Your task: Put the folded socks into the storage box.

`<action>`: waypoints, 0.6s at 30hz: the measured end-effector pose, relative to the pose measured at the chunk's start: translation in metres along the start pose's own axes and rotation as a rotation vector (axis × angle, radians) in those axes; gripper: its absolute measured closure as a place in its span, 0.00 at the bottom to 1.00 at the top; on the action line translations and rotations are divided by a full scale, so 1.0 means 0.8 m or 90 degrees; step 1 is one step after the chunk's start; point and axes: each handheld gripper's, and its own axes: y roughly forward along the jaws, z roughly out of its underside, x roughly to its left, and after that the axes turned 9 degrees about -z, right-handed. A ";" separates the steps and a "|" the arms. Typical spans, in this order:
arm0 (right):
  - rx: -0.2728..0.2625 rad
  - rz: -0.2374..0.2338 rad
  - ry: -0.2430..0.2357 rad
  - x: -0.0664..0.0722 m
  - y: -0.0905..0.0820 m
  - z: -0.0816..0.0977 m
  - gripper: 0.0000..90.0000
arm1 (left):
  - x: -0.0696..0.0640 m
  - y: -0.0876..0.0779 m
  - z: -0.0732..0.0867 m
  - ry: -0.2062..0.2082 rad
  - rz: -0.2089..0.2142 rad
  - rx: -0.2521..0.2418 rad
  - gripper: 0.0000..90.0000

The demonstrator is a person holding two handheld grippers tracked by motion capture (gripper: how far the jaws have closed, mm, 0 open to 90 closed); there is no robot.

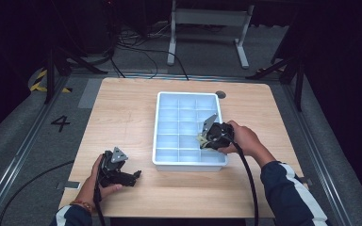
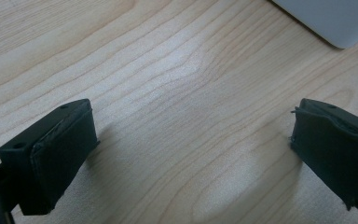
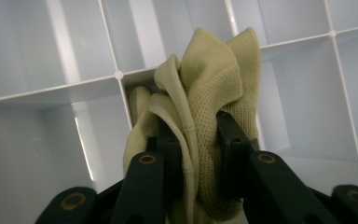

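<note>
While the wooden table carries the white divided tray, the right gripper hangs over the tray's right-hand cells, jaws clamped on a bunched yellow knit cloth hanging above a divider crossing, probably for dropping into a cell. Left gripper rests on bare wood, jaws apart, likely idle.

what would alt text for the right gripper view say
The right gripper pinches a bunched pale yellow knit cloth between its two black jaws, holding it over the white divided tray. Tray compartments lie behind and around the cloth.
</note>
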 end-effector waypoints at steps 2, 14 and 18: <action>0.020 -0.004 -0.003 -0.004 0.005 -0.002 0.83 | 0.000 0.000 0.000 0.000 0.000 0.000 0.00; 0.092 -0.032 0.002 -0.010 0.015 -0.013 0.83 | 0.000 0.000 0.000 0.000 0.000 0.000 0.00; 0.103 -0.040 0.012 -0.012 0.017 -0.015 0.83 | 0.000 0.000 0.000 0.000 0.000 0.000 0.00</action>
